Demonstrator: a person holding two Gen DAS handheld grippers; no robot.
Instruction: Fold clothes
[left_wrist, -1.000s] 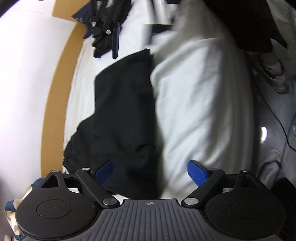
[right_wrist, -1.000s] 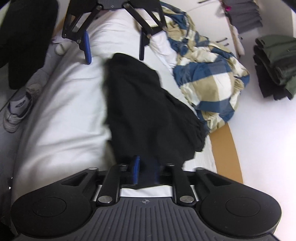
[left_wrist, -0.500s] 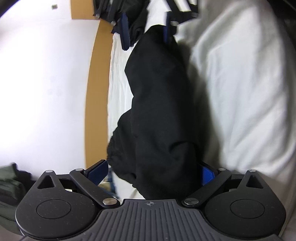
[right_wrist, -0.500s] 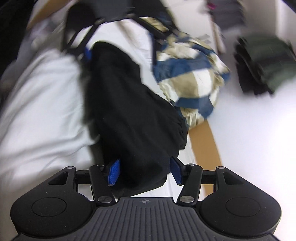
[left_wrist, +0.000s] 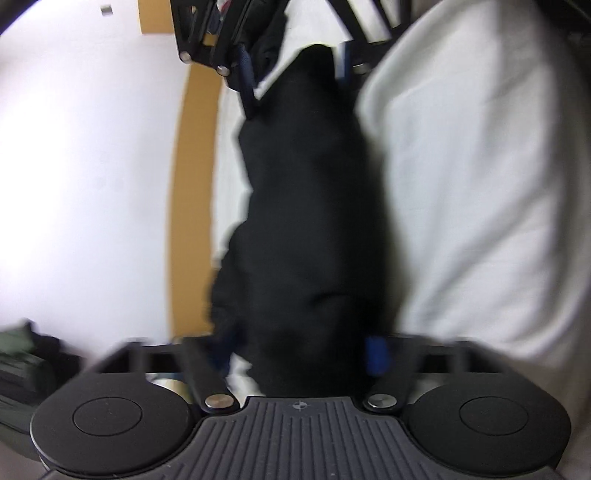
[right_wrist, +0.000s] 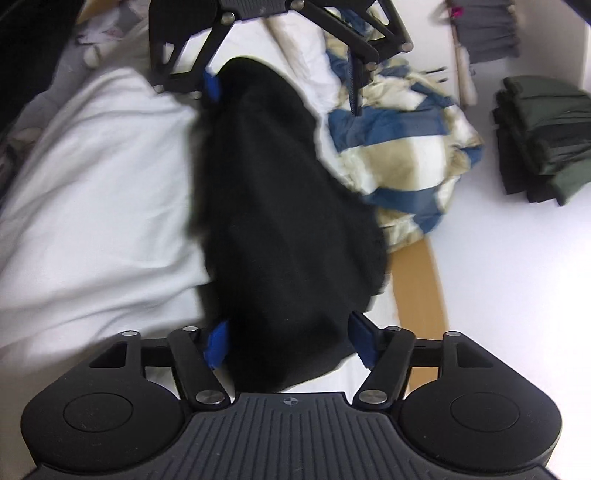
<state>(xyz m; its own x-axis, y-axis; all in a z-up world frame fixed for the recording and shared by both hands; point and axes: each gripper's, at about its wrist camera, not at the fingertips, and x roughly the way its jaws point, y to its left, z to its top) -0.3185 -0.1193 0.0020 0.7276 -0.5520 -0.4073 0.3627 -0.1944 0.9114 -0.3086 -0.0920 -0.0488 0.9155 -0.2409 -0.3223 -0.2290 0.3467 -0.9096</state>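
Note:
A black garment (left_wrist: 310, 221) lies lengthwise on a white sheet, stretched between my two grippers; it also shows in the right wrist view (right_wrist: 280, 221). My left gripper (left_wrist: 299, 350) is open, its blue-padded fingers straddling one end of the garment. My right gripper (right_wrist: 288, 341) is open, its fingers either side of the other end. Each gripper shows at the far end of the other's view: the right gripper (left_wrist: 295, 70) and the left gripper (right_wrist: 282, 85), both open around the cloth.
A white duvet (right_wrist: 92, 184) lies bunched beside the garment. A crumpled blue, beige and white checked cloth (right_wrist: 402, 155) lies on the other side. A stack of folded dark green clothes (right_wrist: 543, 136) sits on the white surface. A brown strip (left_wrist: 188, 184) runs along the edge.
The right gripper, shut on the garment's end a second ago, has opened. The left gripper moved in over the other end and its fingers have narrowed around the cloth. Both views are blurred by motion.

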